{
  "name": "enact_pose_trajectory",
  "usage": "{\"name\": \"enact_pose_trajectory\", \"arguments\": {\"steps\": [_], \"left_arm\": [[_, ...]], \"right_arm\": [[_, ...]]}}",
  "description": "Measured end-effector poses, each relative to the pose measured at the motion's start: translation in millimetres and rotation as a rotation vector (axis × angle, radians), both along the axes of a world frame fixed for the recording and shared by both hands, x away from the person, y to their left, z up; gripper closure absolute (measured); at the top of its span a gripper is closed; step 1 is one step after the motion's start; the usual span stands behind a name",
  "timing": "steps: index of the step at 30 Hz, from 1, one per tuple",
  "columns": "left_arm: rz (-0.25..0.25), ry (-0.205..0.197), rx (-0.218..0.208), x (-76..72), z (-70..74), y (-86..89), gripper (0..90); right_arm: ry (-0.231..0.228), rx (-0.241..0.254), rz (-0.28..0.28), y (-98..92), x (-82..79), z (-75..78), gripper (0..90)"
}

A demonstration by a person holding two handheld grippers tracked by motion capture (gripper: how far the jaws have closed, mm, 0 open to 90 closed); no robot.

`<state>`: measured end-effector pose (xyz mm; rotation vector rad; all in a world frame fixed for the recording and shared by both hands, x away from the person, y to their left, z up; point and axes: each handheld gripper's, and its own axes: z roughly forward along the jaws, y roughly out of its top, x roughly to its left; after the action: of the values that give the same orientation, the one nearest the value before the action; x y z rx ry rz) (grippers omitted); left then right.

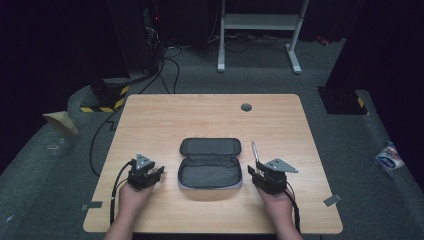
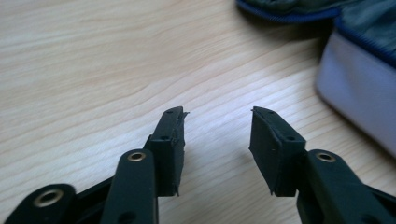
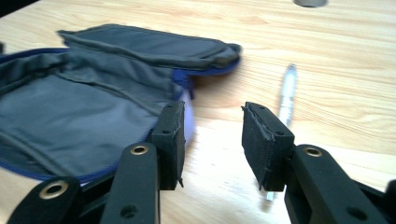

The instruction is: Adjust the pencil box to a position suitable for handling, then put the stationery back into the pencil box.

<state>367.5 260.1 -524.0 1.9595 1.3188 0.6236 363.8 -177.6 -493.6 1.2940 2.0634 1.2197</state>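
An opened pencil case [image 1: 210, 164] with grey lining and a blue zip lies flat in the middle of the wooden table [image 1: 165, 117]. To its right lies a silver pen [image 1: 255, 150], seen close in the right gripper view as a pen [image 3: 288, 92] beyond the right-hand pad. My left gripper [image 1: 159, 172] stands left of the case, jaws apart over bare wood [image 2: 218, 130], the case's pale side wall [image 2: 359, 93] at upper right. My right gripper [image 1: 253, 171] sits at the case's right edge, open [image 3: 212, 125], nothing between its pads.
A round grey grommet [image 1: 246, 107] sits near the table's far edge. On the dark floor beyond stand a white frame [image 1: 260, 30], cables and yellow-black striped blocks [image 1: 107, 97]. A blue and white packet [image 1: 390, 157] lies on the floor at the right.
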Motion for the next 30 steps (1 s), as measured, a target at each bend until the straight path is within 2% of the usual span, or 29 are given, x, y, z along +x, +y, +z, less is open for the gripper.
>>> {"name": "enact_pose_trajectory", "arguments": {"steps": [4,8,14,18,25,30], "left_arm": [[0.02,0.007,-0.015,0.2,-2.3,3.7,53.1],[0.021,0.002,-0.008,0.5,-3.6,0.7,43.3],[0.024,0.007,-0.005,1.1,-3.7,0.6,37.1],[0.025,0.006,-0.005,1.2,-3.8,0.6,36.8],[0.027,0.007,-0.004,1.0,-3.7,0.3,36.7],[0.026,0.008,-0.004,0.9,-3.7,0.2,36.7]], "right_arm": [[0.007,-0.024,-0.034,-10.9,5.4,-2.4,56.8],[0.02,-0.041,-0.071,-20.5,10.3,-6.7,55.1],[0.032,-0.075,-0.097,-26.3,13.4,-12.7,54.3],[0.043,-0.087,-0.089,-25.6,15.3,-15.8,55.0],[0.074,-0.124,-0.048,-18.1,19.3,-24.2,61.8],[0.102,-0.157,-0.053,-12.8,20.2,-27.6,66.0]]}}
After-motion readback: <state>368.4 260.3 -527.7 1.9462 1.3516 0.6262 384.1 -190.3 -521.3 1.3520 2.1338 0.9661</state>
